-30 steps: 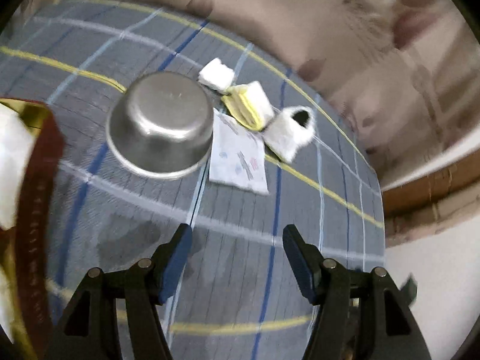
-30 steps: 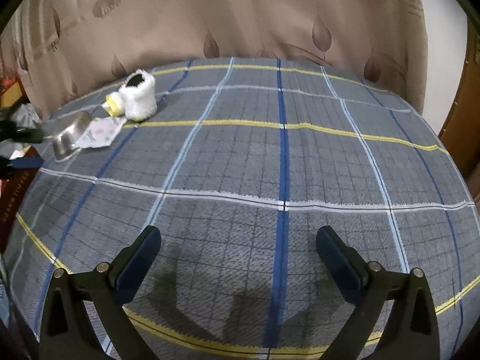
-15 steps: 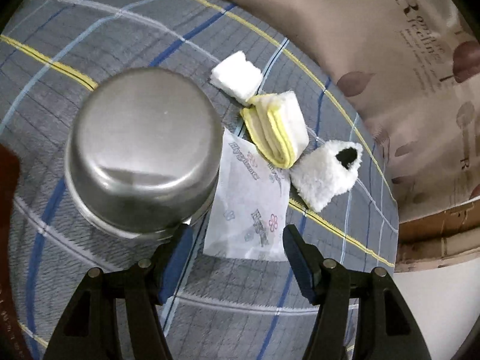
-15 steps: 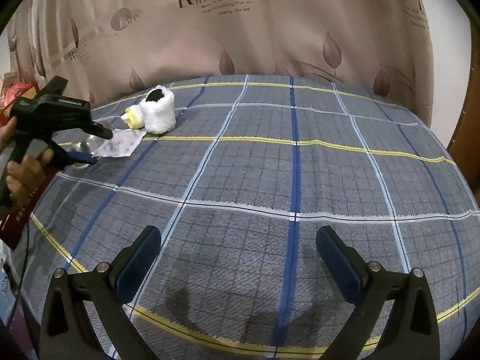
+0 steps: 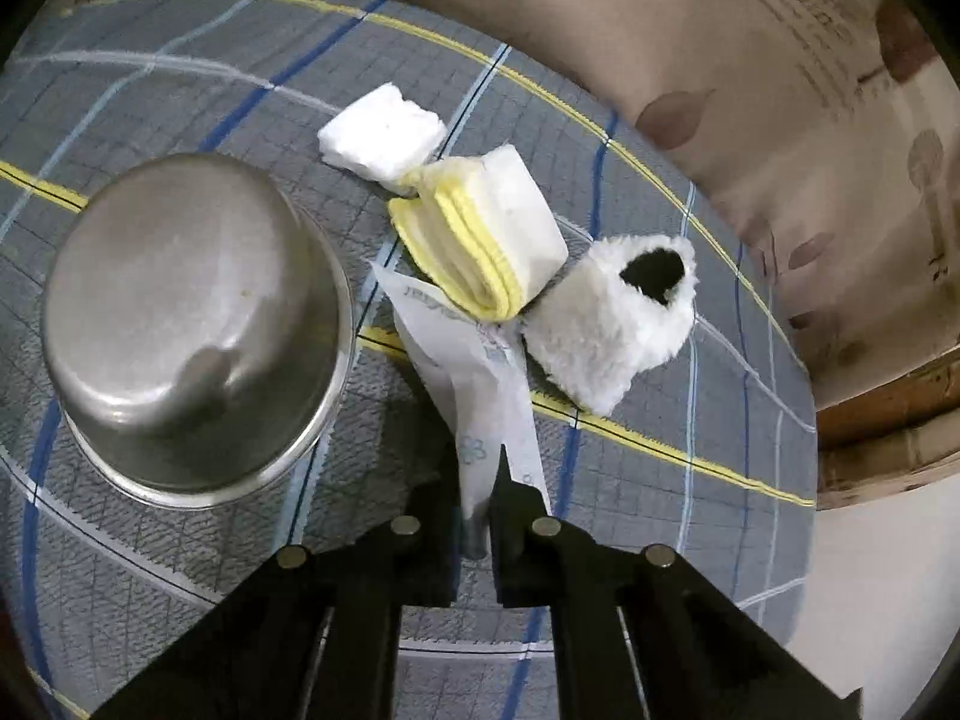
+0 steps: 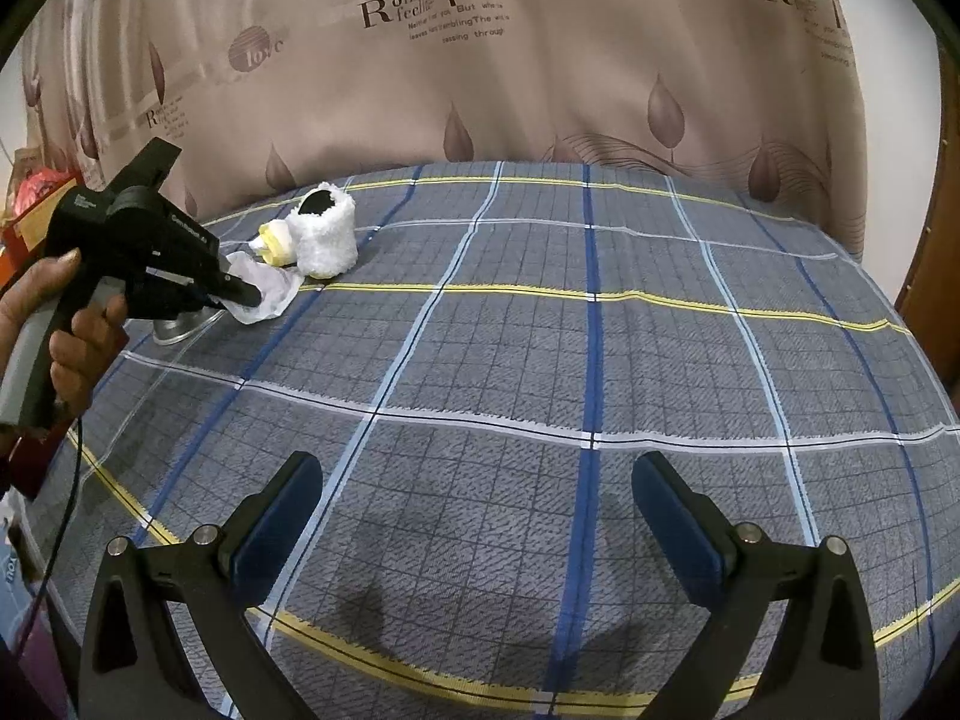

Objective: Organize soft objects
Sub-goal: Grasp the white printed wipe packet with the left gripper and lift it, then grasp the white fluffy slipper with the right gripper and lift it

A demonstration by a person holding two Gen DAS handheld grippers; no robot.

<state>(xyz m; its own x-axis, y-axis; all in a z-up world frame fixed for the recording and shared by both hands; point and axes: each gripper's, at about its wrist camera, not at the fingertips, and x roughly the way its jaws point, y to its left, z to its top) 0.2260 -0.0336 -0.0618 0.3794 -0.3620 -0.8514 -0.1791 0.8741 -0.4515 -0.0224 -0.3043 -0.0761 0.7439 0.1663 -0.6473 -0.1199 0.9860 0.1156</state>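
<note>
Tissue pack [image 5: 474, 384] lies on the plaid bed [image 5: 630, 480] between the upturned steel bowl [image 5: 192, 324] and the fluffy white sleeve [image 5: 606, 336], its far end tucked under the folded yellow cloth [image 5: 480, 240]. A second ago the left gripper [image 5: 477, 516] stood wide and short of it — now its jaws are clamped on the near end, crumpling it, so a lift looks next. Its long axis runs straight away from the jaws. Right gripper [image 6: 477, 516] — jaws apart, empty.

Left wrist view: close, steeply downward over the tissue packet [image 5: 474, 396] and steel bowl [image 5: 192, 324]. Right wrist view: farther back, facing curtain [image 6: 540, 60]; shares that cluster.
</note>
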